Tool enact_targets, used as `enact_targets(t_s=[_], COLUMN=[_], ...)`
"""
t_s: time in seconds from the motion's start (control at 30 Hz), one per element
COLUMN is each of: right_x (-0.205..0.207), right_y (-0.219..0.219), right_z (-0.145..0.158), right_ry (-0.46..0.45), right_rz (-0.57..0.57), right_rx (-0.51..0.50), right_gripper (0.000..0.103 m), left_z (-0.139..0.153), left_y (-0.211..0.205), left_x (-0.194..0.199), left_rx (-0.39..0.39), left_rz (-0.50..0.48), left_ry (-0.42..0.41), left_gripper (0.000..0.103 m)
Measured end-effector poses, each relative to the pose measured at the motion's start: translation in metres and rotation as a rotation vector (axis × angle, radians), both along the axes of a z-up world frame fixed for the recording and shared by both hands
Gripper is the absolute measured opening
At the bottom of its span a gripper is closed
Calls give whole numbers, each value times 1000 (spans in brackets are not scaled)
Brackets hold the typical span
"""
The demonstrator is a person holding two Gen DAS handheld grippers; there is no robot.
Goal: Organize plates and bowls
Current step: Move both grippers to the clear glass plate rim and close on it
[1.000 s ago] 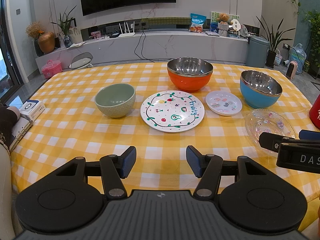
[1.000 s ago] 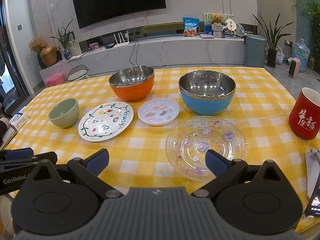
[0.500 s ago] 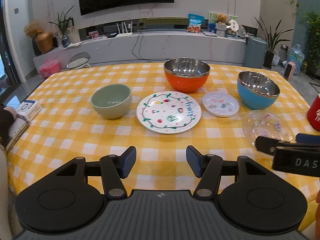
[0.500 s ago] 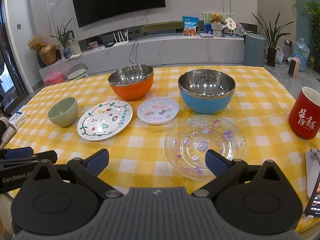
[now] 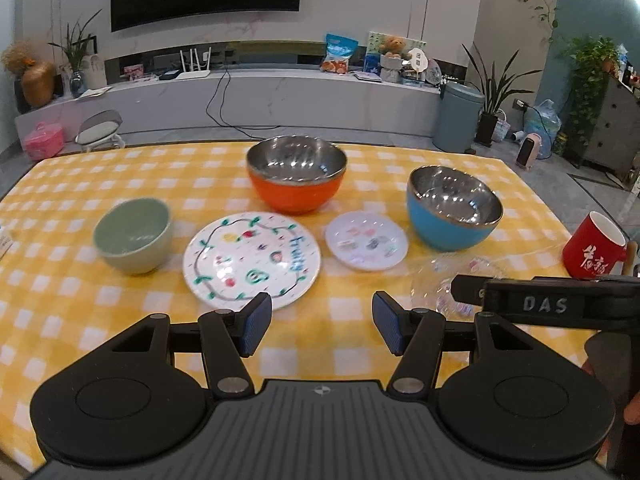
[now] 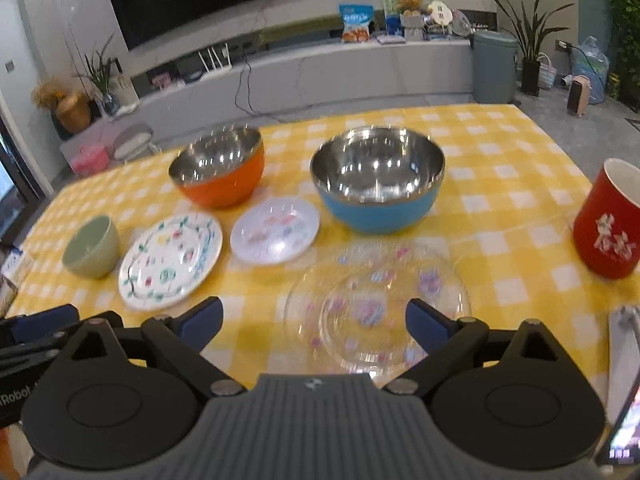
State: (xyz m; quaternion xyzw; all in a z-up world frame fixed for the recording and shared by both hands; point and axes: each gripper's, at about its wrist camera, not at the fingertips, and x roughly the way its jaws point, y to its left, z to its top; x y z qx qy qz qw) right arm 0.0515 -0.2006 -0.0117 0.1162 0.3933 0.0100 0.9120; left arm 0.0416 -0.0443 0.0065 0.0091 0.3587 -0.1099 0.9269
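On the yellow checked tablecloth [image 5: 60, 292] stand a green bowl [image 5: 134, 234], an orange steel-lined bowl [image 5: 296, 174] and a blue steel-lined bowl [image 5: 454, 208]. A large painted plate [image 5: 252, 260] and a small white plate [image 5: 366, 246] lie between them. A clear glass plate [image 6: 376, 308] lies nearest, just beyond my right gripper [image 6: 314, 320], which is open and empty. My left gripper [image 5: 320, 322] is open and empty, near the painted plate's front edge. The right gripper's body [image 5: 544, 300] shows at the right of the left wrist view.
A red mug [image 6: 610, 220] stands at the table's right edge. A phone [image 6: 622, 436] and a white object lie at the near right corner. A small box [image 6: 16, 262] lies at the left edge. Beyond the table is a TV console.
Both grippers have moved forward and a little to the right, closer to the dishes. The right gripper's fingers now reach the glass plate's near rim. Nothing on the table has moved.
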Motion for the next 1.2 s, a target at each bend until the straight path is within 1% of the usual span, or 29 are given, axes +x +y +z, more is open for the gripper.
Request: enact_targets(t_s=[0.1, 0.17, 0.2, 0.23, 0.3, 0.37, 0.43, 0.5, 0.57, 0.63, 0.7, 0.8, 0.87, 0.93, 1.0, 1.07, 1.13, 1.2], right_x=[10, 19, 24, 28, 35, 40, 44, 46, 48, 50, 50, 50, 50, 49, 48, 48, 47, 46], right_y=[-7, -13, -18, -24, -40, -54, -66, -75, -81, -87, -90, -92, -95, -100, -101, -100, -98, -97], right_z=[-1, -2, -3, -4, -8, -12, -18, -24, -31, -37, -41, -44, -48, -52, -54, -53, -53, -53], right_ry=[-10, -10, -5, 5, 28, 52, 74, 95, 119, 142, 151, 152, 162, 179, 178, 179, 178, 177], right_rz=[33, 50, 48, 46, 45, 19, -14, -35, -46, -65, -90, -123, -136, -151, -160, -159, -155, -154], right_rx=[-68, -101, -113, -112, -79, -62, -49, -36, -21, 15, 39, 27, 37, 72, 89, 89, 103, 106], right_gripper=[96, 95, 91, 82, 72, 71, 59, 57, 53, 47, 47, 47, 46, 42, 41, 39, 30, 28], left_z=[-2, -4, -5, -8, -14, -21, -29, -35, -42, -49, -57, -66, -71, -74, -77, -79, -81, -80], left_y=[-8, -14, -16, -18, -20, -23, -27, -32, -38, -43, -47, -52, -56, -58, -61, -62, -63, -64], left_x=[8, 14, 18, 22, 31, 39, 46, 51, 55, 58, 60, 62, 63, 63, 64, 64, 64, 63], left_rx=[-1, -17, -31, -55, -108, -145, -176, -199, -212, -220, -228, -236, -238, -238, -238, -247, -240, -231], left_rz=[-12, -20, -25, -31, -37, -34, -30, -35, -37, -40, -38, -35, -39, -44, -44, -43, -37, -42], left_ry=[2, 10, 19, 32, 56, 78, 102, 126, 152, 171, 191, 214, 228, 233, 242, 251, 255, 247], left_gripper=[68, 68, 68, 68, 68, 68, 67, 66, 65, 65, 64, 64, 64, 64, 64, 58, 48, 39])
